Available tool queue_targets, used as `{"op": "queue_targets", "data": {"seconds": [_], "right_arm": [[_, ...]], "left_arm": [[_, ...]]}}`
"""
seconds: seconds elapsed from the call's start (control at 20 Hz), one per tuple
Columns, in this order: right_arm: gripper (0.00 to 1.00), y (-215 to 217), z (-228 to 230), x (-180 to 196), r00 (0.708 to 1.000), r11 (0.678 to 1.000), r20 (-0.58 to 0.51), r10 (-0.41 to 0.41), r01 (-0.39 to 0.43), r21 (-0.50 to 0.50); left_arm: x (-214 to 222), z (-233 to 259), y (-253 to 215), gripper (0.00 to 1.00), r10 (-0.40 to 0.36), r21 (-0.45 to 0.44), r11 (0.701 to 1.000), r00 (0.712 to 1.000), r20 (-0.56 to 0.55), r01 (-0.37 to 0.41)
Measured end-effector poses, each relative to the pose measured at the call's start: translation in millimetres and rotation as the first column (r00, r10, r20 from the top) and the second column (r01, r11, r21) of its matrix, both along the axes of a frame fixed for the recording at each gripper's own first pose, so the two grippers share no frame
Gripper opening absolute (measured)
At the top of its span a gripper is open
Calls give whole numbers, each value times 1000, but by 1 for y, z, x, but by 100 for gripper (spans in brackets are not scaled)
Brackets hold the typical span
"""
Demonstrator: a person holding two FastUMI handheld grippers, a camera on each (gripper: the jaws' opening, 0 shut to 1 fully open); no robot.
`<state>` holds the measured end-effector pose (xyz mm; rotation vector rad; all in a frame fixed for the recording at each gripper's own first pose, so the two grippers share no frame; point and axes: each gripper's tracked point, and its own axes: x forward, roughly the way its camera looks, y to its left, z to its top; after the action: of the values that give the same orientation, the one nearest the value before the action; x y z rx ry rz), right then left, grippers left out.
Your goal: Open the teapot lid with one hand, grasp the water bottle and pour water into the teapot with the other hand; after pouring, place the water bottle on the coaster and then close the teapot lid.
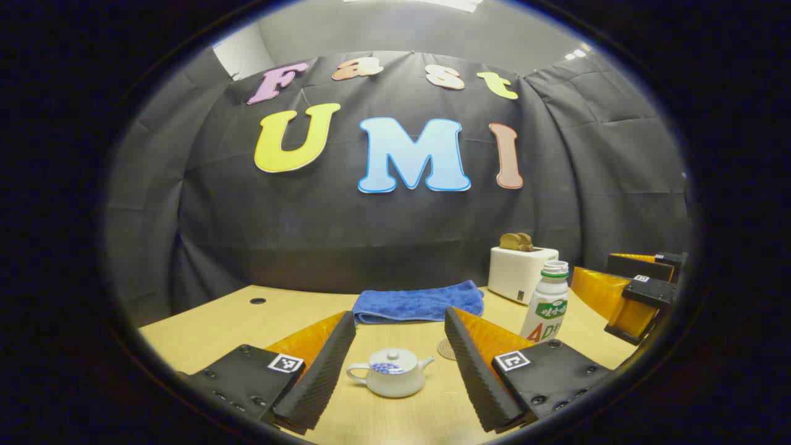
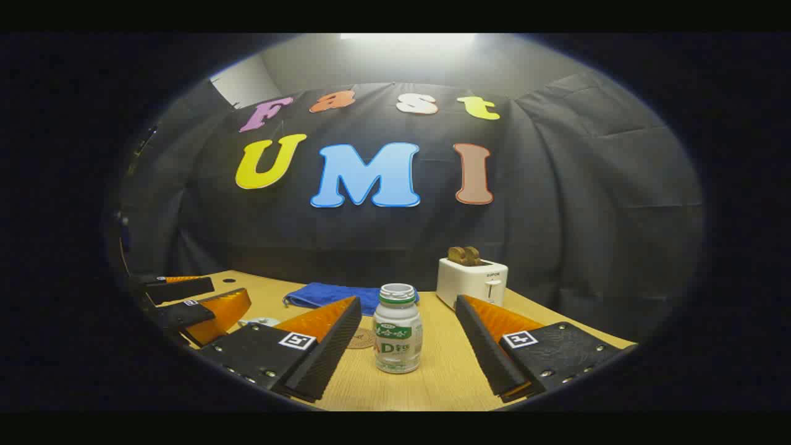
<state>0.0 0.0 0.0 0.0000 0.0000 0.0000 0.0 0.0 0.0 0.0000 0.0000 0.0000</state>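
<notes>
A small pale teapot [image 1: 390,372] with its lid on stands on the wooden table [image 1: 204,334], between the spread fingers of my open left gripper [image 1: 398,364]. To its right a round coaster [image 1: 446,349] lies flat, and a white water bottle [image 1: 546,305] with a green label stands uncapped beyond it. In the right gripper view the same bottle [image 2: 397,337] stands upright between the wide fingers of my open right gripper [image 2: 409,346], untouched. The coaster [image 2: 361,338] lies just left of it, and the teapot lid [image 2: 259,322] peeks out behind a finger. The left gripper [image 2: 191,303] shows at far left.
A folded blue towel [image 1: 419,303] lies at the back of the table, also seen as the towel [image 2: 327,295] behind the bottle. A white toaster [image 1: 519,272] with bread in it stands at the back right, the same toaster [image 2: 473,280]. The right gripper [image 1: 636,290] hovers at right.
</notes>
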Motion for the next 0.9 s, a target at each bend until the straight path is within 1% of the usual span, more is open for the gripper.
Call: {"op": "queue_targets", "data": {"seconds": [0.25,0.45,0.6,0.7,0.8,0.85,0.9], "right_arm": [[94,3,-9,8,999,1000,-28,20,-20,4],[94,2,-17,14,998,1000,-50,22,-21,16],[94,0,-23,17,998,1000,-64,20,-18,19],[94,-1,-27,19,997,1000,-70,18,-16,17],[94,-2,-30,20,997,1000,-76,18,-17,16],[94,-2,-33,21,997,1000,-79,21,-20,16],[94,-2,-34,22,996,1000,-84,23,-21,15]], "left_arm": [[10,-5,-1,100,-1,-7,1000,1000,-9,1],[20,-16,1,100,2,-26,1000,1000,-28,-3],[30,-26,5,100,11,-22,1000,999,-46,-12],[39,-37,7,93,16,-9,1000,998,-69,-16],[49,-50,10,92,25,2,1000,995,-92,-25],[52,-56,12,82,31,7,1000,994,-105,-31],[57,-61,13,82,34,10,999,993,-114,-33]]}}
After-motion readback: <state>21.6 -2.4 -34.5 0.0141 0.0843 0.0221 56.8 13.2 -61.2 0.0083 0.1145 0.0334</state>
